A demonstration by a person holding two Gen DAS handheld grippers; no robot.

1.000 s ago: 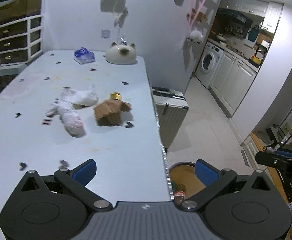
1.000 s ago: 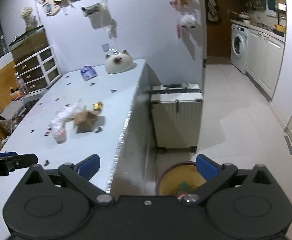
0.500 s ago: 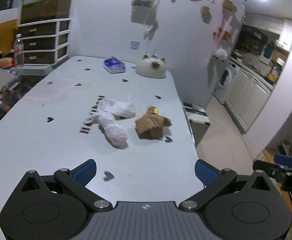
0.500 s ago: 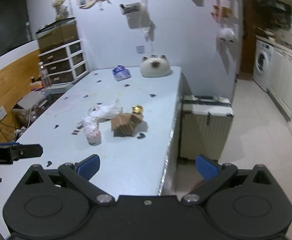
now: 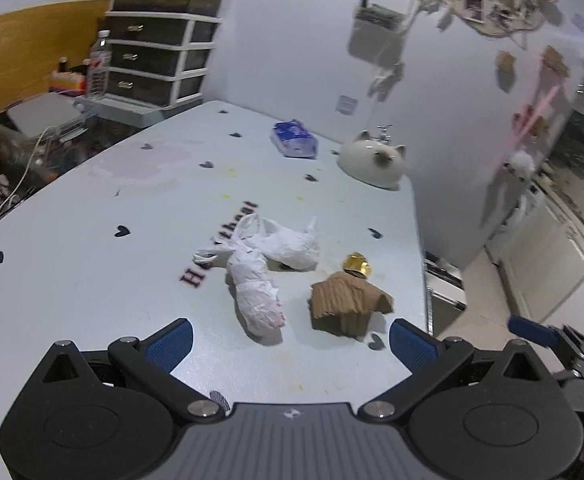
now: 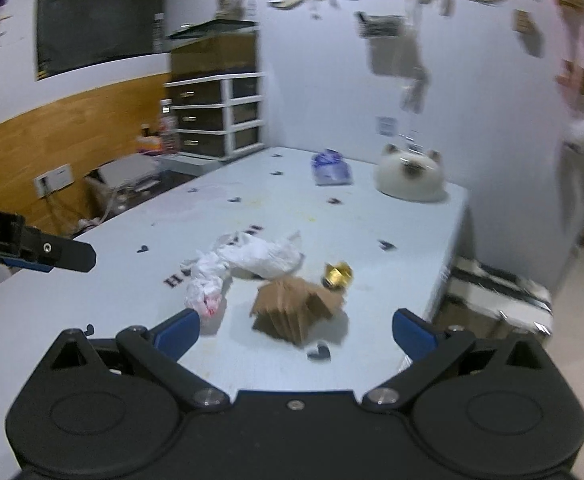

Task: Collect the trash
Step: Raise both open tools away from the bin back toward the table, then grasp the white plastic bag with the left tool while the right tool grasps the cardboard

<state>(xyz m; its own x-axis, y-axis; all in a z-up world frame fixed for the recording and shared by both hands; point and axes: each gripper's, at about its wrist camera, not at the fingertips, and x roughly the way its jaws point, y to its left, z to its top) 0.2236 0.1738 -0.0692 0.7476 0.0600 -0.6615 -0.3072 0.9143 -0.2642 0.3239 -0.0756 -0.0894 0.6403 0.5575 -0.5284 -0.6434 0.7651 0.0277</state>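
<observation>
On the pale blue table (image 5: pixel 92 220) (image 6: pixel 371 220) lies a crumpled brown cardboard piece (image 5: pixel 345 304) (image 6: pixel 293 312). A small gold wrapper (image 5: pixel 356 265) (image 6: pixel 337 275) sits just behind it. Left of them lie two crumpled white plastic bags (image 5: pixel 268 264) (image 6: pixel 244 264). My left gripper (image 5: pixel 290 338) is open just short of the bags and the cardboard, holding nothing. My right gripper (image 6: pixel 295 330) is open too, with the cardboard straight ahead between its fingers' line. Each gripper shows at the edge of the other's view.
A blue tissue pack (image 5: pixel 295 140) (image 6: pixel 331 168) and a cat-shaped white dish (image 5: pixel 371 162) (image 6: pixel 409 174) stand at the table's far end. A silver suitcase (image 6: pixel 495 304) stands on the floor beside the table's right edge. Drawers (image 5: pixel 160 64) and clutter fill the left.
Both grippers have swung left, away from the floor bin and suitcase, and moved closer over the table; the trash pile now sits nearer and centred. Both stay open.
</observation>
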